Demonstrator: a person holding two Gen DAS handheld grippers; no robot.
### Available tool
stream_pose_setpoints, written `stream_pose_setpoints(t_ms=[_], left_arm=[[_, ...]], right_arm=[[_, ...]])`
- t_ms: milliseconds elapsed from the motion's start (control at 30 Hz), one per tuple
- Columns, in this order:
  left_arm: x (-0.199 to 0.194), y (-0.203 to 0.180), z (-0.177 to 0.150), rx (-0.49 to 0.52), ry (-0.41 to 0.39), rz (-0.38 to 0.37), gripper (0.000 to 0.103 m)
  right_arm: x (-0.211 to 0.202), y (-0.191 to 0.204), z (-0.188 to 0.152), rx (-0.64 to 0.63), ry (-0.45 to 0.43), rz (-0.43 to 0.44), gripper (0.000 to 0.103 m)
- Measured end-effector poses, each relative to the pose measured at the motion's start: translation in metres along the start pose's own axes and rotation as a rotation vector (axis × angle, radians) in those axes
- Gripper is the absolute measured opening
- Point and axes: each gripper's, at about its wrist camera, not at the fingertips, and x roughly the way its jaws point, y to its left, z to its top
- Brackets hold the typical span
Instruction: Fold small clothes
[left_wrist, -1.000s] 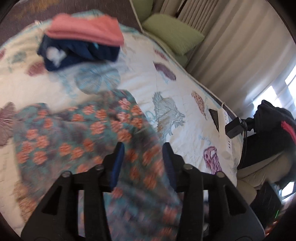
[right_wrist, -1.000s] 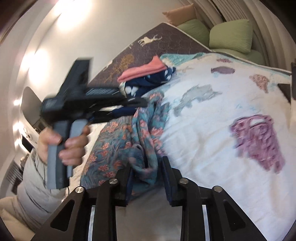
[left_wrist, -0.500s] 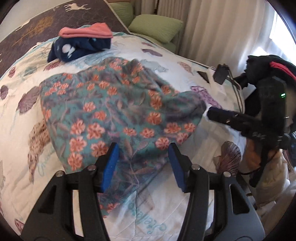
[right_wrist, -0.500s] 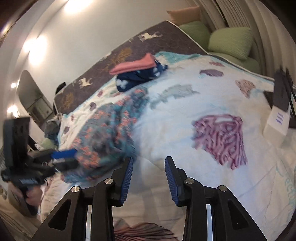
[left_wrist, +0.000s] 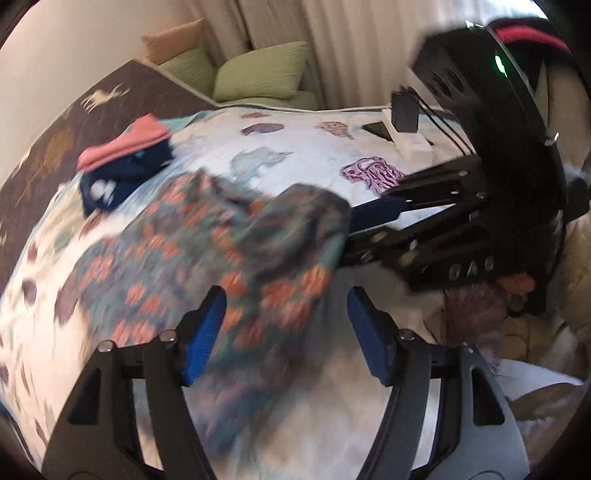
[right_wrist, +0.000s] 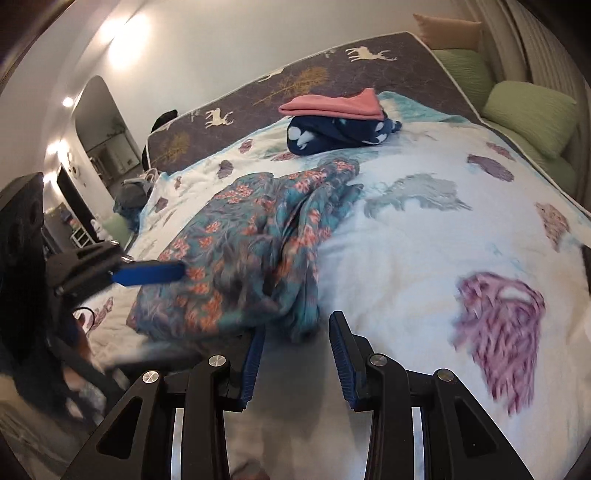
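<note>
Both the left hand-held gripper (left_wrist: 286, 332) and right hand-held gripper (right_wrist: 297, 354) are spread and empty; next, grab the crumpled flowery cloth's (right_wrist: 251, 243) edges on the bed (right_wrist: 424, 258).

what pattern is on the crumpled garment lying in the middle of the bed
Teal with orange-pink flowers; the floral garment shows best in the right wrist view.

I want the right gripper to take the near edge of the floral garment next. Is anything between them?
Nothing visible. The right gripper is open just short of the crumpled teal floral garment; only bare white printed quilt lies between. The left gripper is off at the garment's far side.
</note>
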Motion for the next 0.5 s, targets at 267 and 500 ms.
stream_pose_setpoints(t_ms=[267,500], left_arm=[[0.017,0.079,-0.002,-0.395,0.074,-0.27,0.019],[0.015,0.091,-0.014,-0.473,0.06,-0.31,0.019]], right_arm=[[-0.005,-0.004,0.003,-0.008,0.01,-0.014,0.037],[0.006,0.008,0.0,-0.068,0.041,-0.001,0.037]])
